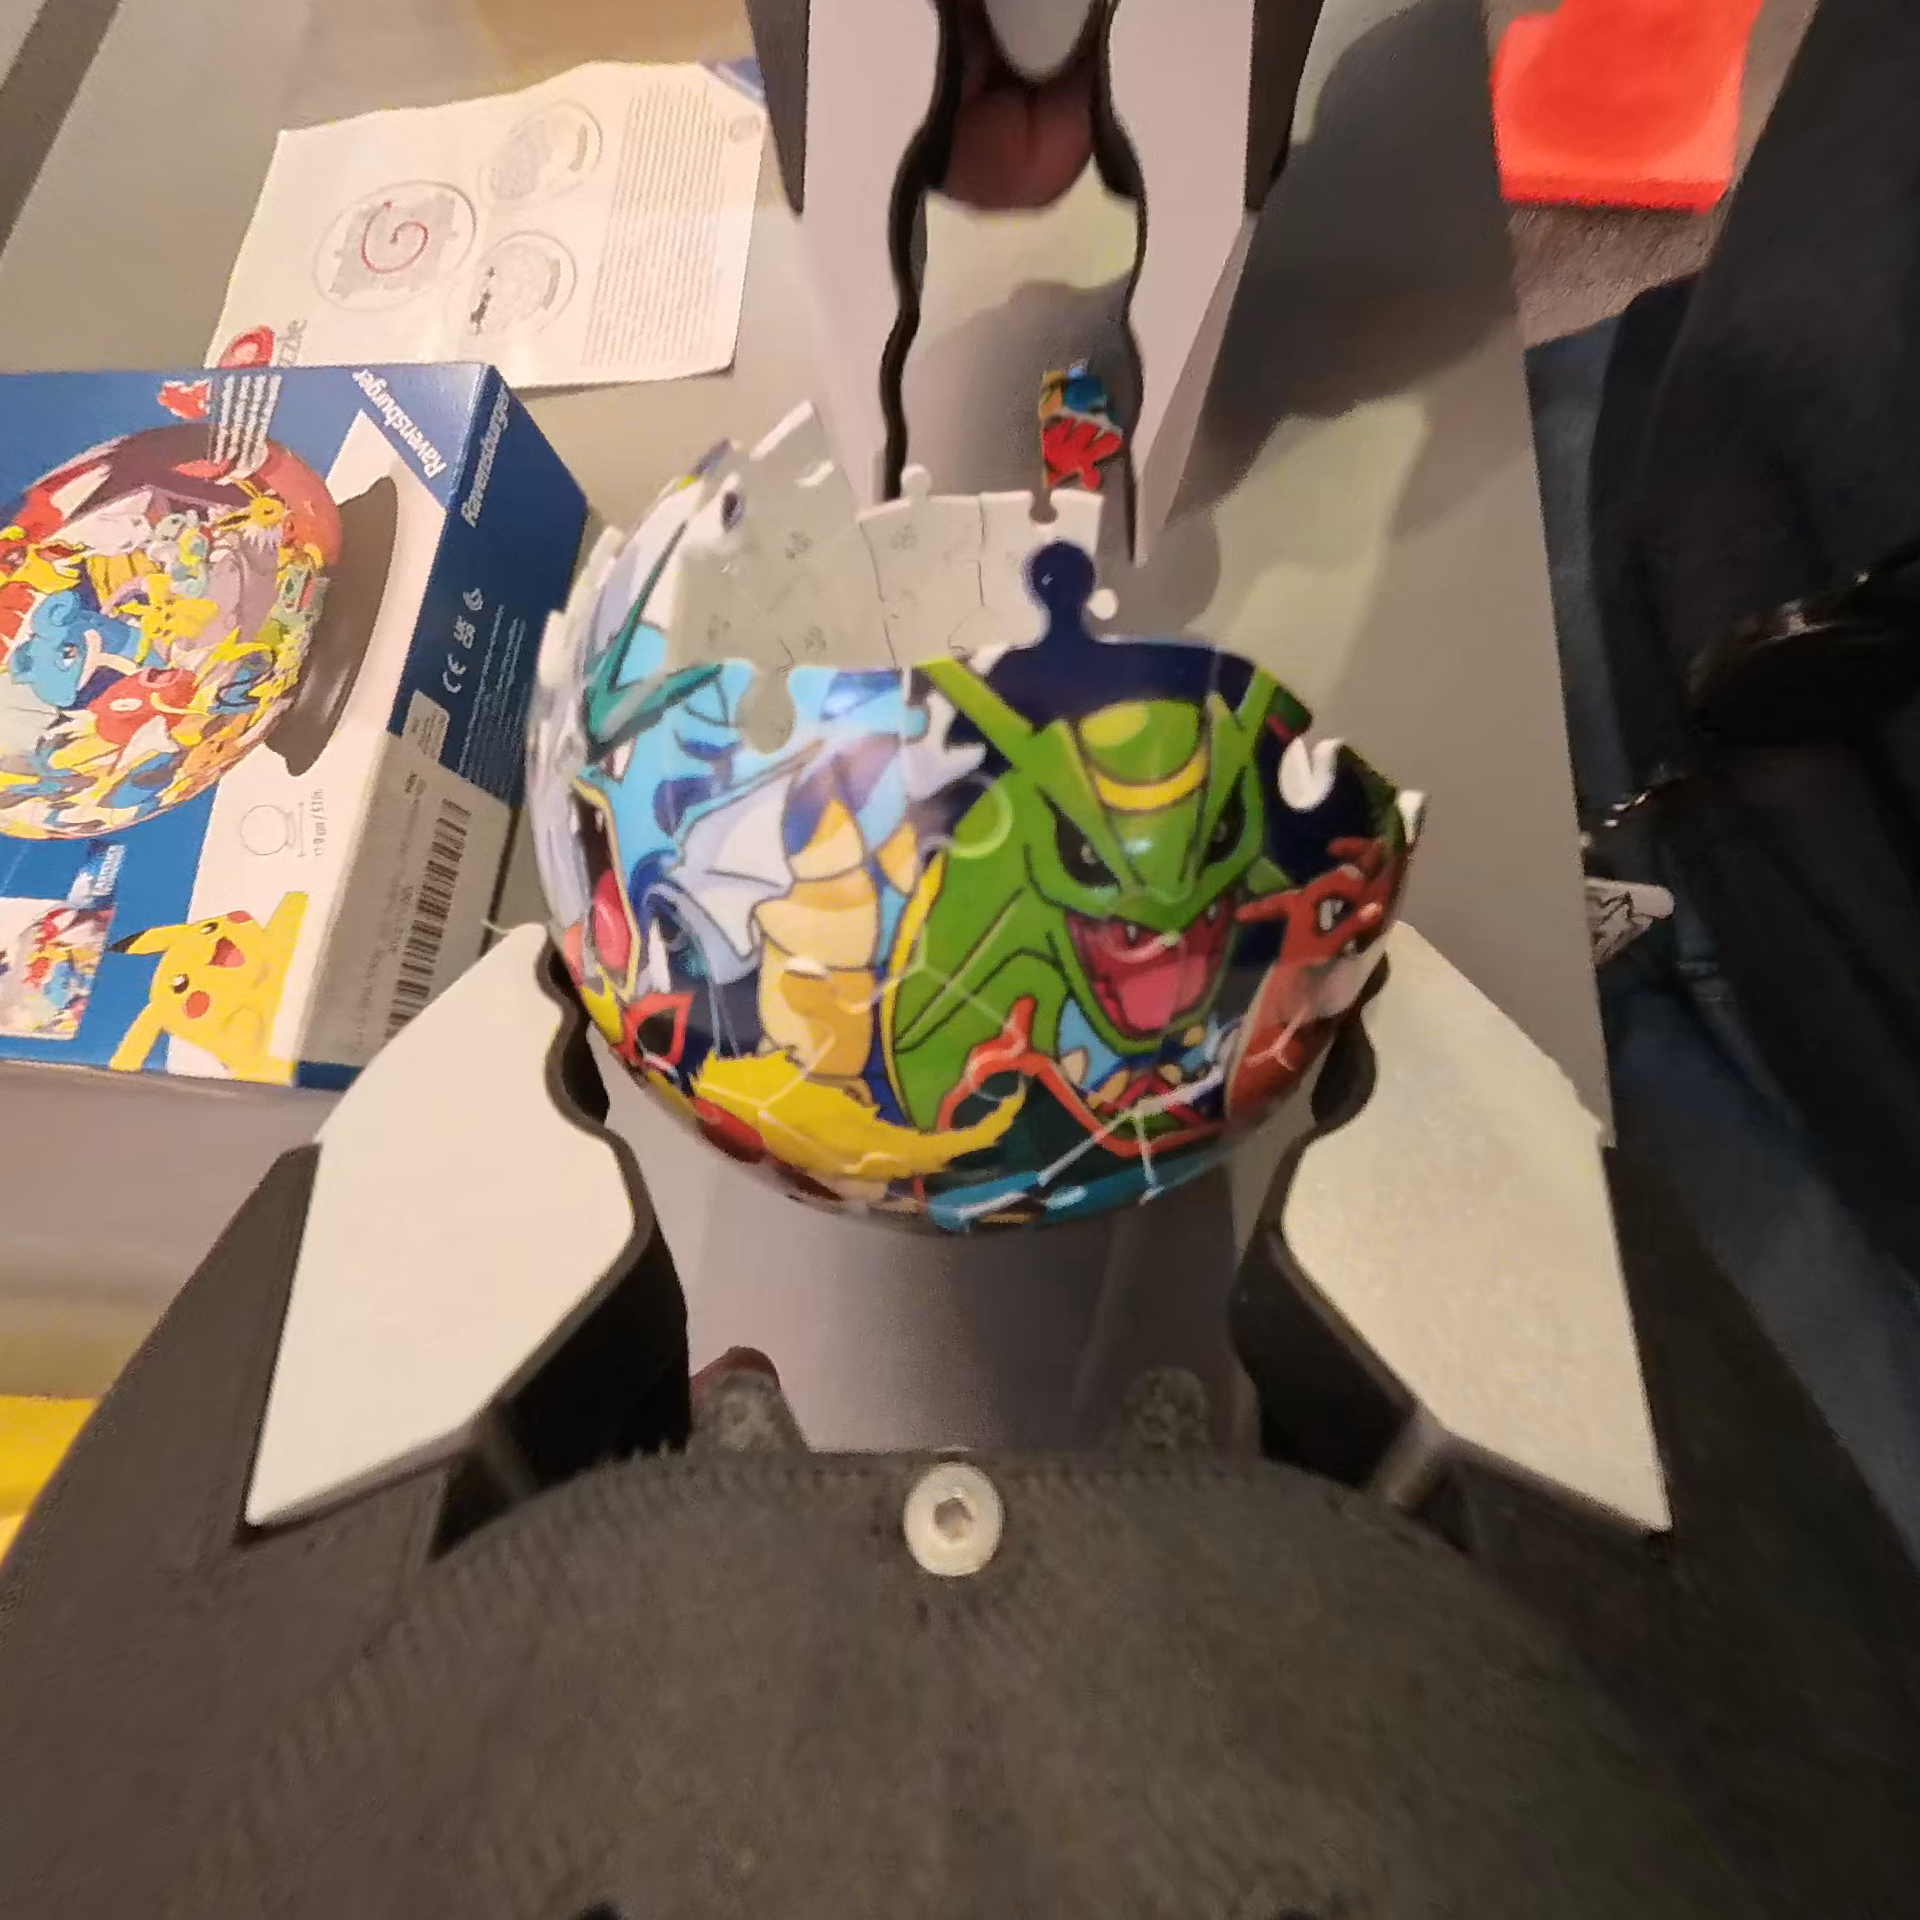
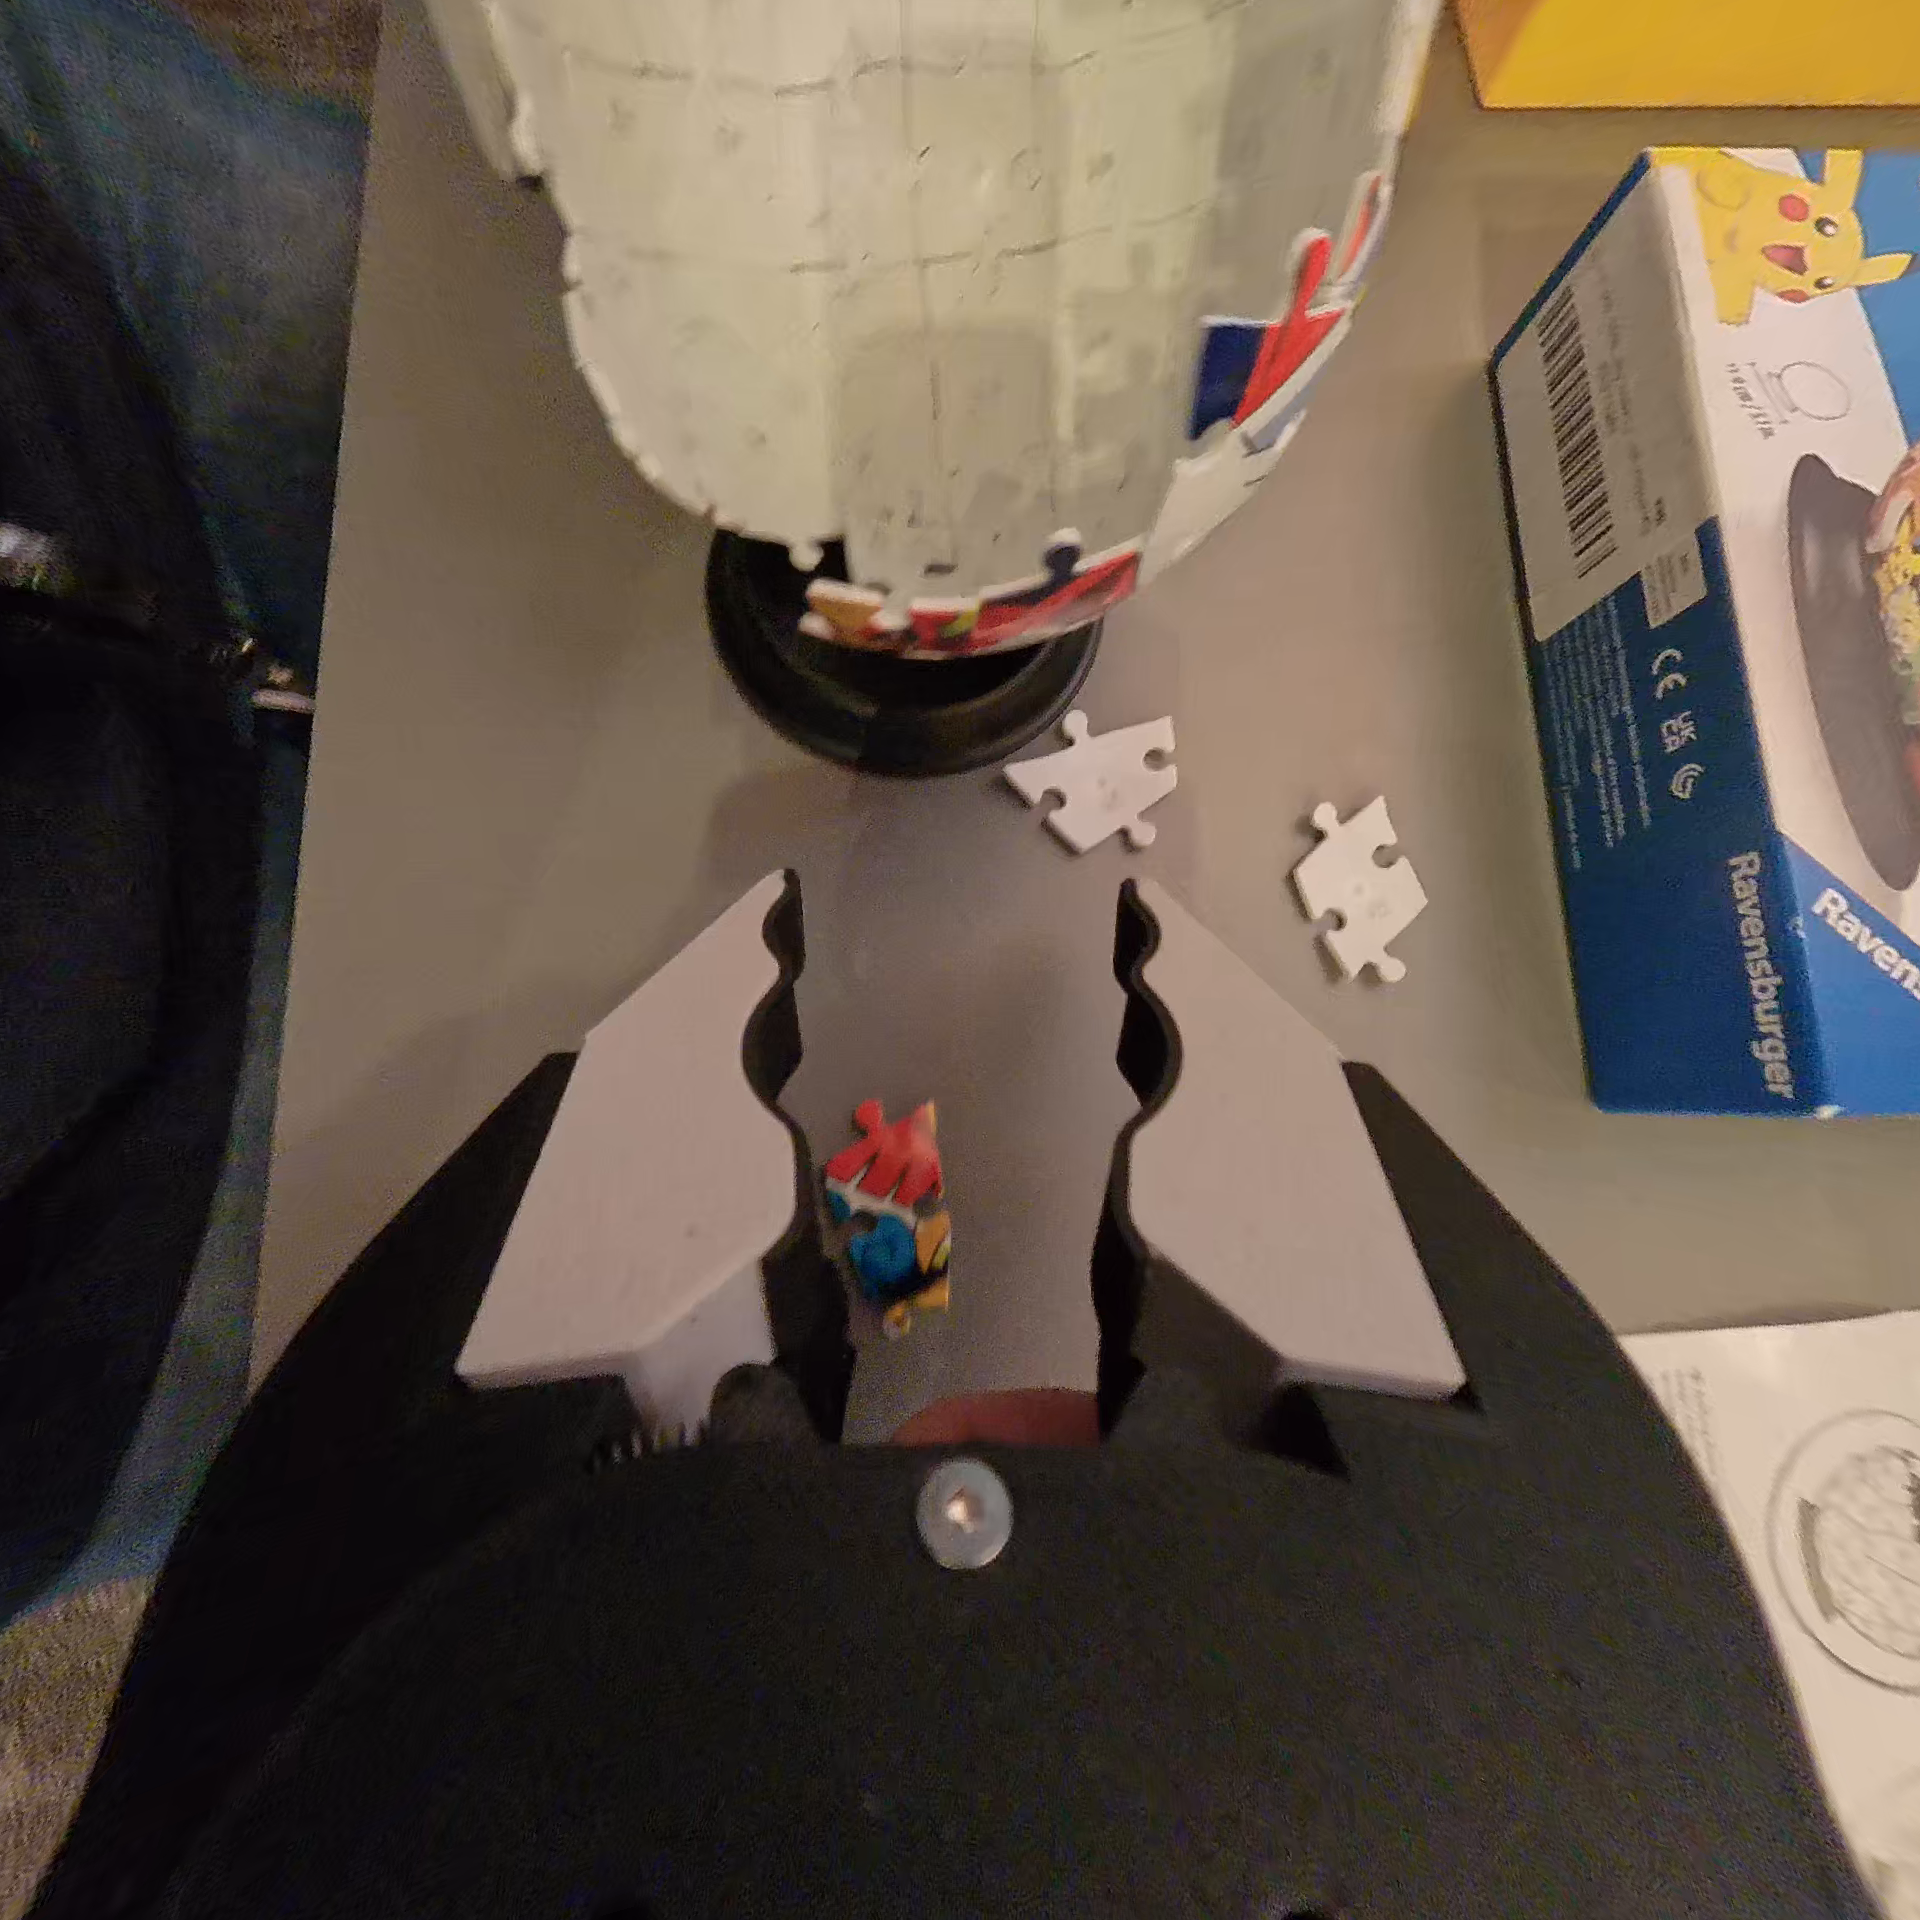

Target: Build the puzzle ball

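The partly built puzzle ball [image 1: 966, 883] is a colourful open shell with a jagged rim and a white inside. My left gripper [image 1: 961, 966] is shut on its lower sides and holds it tilted. In the right wrist view the ball [image 2: 883, 260] hangs over a black ring stand [image 2: 904, 696]. My right gripper [image 2: 958, 894] is open and low over the table, facing the ball. A loose coloured piece [image 2: 888, 1205] lies between its fingers, close to the left finger. I cannot tell whether it touches that finger. The left wrist view shows the right gripper [image 1: 1013, 457] and this piece [image 1: 1081, 436] behind the ball.
Two white face-down pieces [image 2: 1101, 779] [image 2: 1361, 904] lie right of the stand. The blue puzzle box [image 1: 260, 727] [image 2: 1714, 623] and an instruction sheet [image 1: 499, 229] [image 2: 1818, 1558] lie on the grey table. A person's dark clothing [image 2: 125, 727] borders the table. A red-orange object [image 1: 1621, 104] sits far off. Tip to tip, the grippers are about 12 centimeters apart.
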Demonstrator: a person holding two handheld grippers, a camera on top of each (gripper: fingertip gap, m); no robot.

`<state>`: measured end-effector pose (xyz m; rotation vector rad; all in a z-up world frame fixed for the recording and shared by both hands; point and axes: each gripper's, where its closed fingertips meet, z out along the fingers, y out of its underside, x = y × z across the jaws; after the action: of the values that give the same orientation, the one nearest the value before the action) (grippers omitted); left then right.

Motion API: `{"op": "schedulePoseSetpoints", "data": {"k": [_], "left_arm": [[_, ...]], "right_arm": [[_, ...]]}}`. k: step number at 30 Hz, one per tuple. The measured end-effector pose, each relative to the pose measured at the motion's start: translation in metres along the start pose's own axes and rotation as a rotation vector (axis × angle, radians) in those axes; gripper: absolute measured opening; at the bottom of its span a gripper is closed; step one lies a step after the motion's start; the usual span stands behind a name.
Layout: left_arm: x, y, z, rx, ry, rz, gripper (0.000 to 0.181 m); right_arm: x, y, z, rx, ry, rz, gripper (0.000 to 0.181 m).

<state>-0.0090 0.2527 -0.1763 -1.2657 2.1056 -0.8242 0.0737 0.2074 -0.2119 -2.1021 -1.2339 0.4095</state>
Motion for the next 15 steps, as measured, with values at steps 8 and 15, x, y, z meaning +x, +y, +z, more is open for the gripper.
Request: {"op": "schedulePoseSetpoints", "data": {"k": [8,15], "left_arm": [[-0.001,0.003,-0.003,-0.159,0.016,0.043,0.133],[0.0,0.002,0.002,-0.231,0.049,0.049,0.133]], "right_arm": [[-0.054,-0.038,-0.033,0.069,-0.093,-0.249,0.091],[-0.075,-0.035,0.026,-0.088,-0.072,-0.458,0.126]]}}
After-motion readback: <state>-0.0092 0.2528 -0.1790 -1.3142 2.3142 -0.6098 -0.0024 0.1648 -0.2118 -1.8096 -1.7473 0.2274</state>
